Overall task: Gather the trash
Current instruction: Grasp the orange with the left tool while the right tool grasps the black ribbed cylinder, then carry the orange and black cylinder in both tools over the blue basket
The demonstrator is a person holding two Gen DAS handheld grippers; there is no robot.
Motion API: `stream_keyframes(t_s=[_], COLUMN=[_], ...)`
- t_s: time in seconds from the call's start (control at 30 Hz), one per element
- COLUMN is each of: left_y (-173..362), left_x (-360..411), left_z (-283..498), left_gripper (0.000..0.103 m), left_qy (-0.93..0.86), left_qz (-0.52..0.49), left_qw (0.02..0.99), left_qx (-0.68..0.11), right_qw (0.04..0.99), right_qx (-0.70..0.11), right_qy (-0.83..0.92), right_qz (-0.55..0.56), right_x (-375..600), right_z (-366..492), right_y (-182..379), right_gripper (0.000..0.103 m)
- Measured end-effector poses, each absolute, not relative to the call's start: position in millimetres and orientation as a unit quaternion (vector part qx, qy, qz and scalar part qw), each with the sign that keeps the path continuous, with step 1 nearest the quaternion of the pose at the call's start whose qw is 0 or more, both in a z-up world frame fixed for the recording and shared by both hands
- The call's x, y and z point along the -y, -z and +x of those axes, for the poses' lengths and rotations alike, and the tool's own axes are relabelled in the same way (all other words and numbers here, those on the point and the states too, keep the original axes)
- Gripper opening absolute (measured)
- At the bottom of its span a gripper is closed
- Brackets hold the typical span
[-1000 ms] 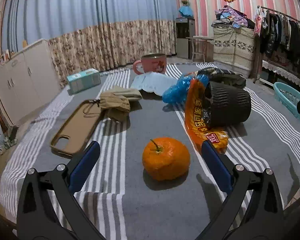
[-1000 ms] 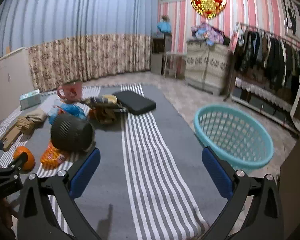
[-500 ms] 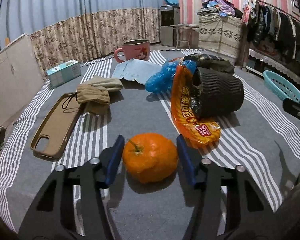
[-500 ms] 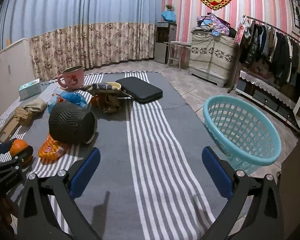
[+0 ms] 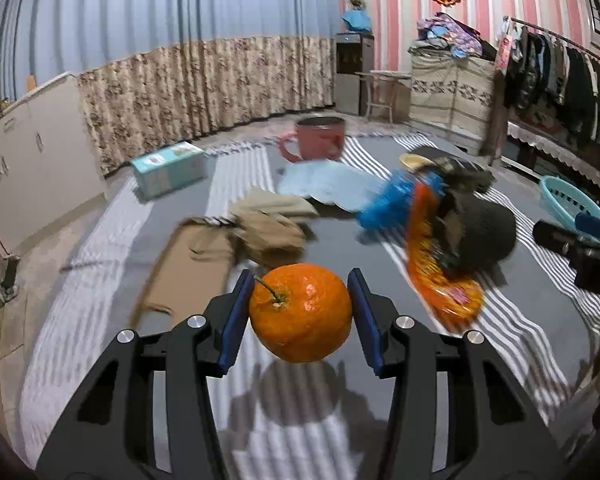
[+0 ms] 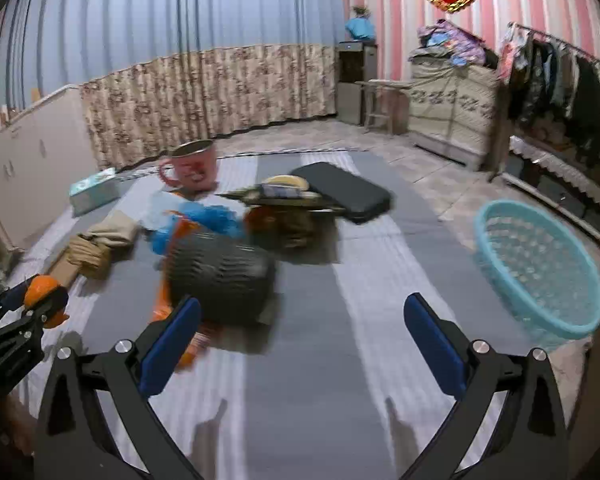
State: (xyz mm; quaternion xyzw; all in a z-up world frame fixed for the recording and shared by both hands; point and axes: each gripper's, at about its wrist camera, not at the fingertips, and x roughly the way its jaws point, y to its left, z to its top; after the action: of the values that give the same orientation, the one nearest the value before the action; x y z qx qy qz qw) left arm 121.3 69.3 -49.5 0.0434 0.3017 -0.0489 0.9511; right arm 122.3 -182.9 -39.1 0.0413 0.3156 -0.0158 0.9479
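Observation:
An orange (image 5: pixel 300 312) with a short stem hangs a little above the striped grey cloth (image 5: pixel 312 432), its shadow beneath it. My left gripper (image 5: pixel 299 280) grips it: the blue pads press its two sides and the jaws are still closing slightly. The right wrist view has that orange (image 6: pixel 40 286) at the far left. An orange snack wrapper (image 5: pixel 440 280) and a blue plastic bag (image 5: pixel 392 204) lie against a dark ribbed bin (image 5: pixel 480 232) tipped on its side. My right gripper (image 6: pixel 302 300) is open and holds nothing, close in front of the bin (image 6: pixel 220 276).
A teal basket (image 6: pixel 540 264) sits on the floor to the right. On the cloth lie a pink mug (image 5: pixel 320 138), a tissue box (image 5: pixel 168 174), a tan phone case (image 5: pixel 188 272), folded tan cloth (image 5: pixel 272 228) and a black pad (image 6: pixel 344 190).
The left jaws came in from wide open onto the orange and lifted it off the cloth. The right gripper swung left, toward the tipped bin.

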Motion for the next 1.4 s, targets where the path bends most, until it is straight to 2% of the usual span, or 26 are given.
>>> stream_keyframes(t_s=[0.3,0.6,0.63,0.7,0.73,0.77,1.13,1.4], left_y=[41,36,36,37,37,37,24,5], left_x=[-109,-125,-126,-125,-125,-124,-90,-24], left_z=[133,132,133,133,133,134,138,148], left_gripper=[0.047,0.047,0.047,0.047,0.047,0.047,0.047,0.047], left_qy=[0.020,0.013,0.013,0.012,0.011,0.010,0.015,0.068], left_qz=[0.036,0.033,0.031,0.034,0.036,0.038,0.056,0.057], left_qw=[0.956,0.958,0.958,0.958,0.957,0.957,0.958,0.959], left_qx=[-0.291,-0.284,-0.284,-0.286,-0.287,-0.288,-0.282,-0.269], right_qw=[0.934,0.913,0.914,0.916,0.915,0.914,0.936,0.950], right_qx=[-0.355,-0.404,-0.402,-0.400,-0.402,-0.404,-0.349,-0.281], right_qy=[0.031,0.043,0.041,0.035,0.027,0.023,0.048,0.114], right_qz=[0.027,0.039,0.037,0.025,0.026,0.029,0.032,0.074], right_x=[133,138,138,136,137,138,191,302], right_z=[166,186,185,184,184,184,153,123], right_y=[52,71,71,70,71,71,43,-13], right_gripper=[0.099,0.099,0.098,0.089,0.078,0.075,0.074,0.074])
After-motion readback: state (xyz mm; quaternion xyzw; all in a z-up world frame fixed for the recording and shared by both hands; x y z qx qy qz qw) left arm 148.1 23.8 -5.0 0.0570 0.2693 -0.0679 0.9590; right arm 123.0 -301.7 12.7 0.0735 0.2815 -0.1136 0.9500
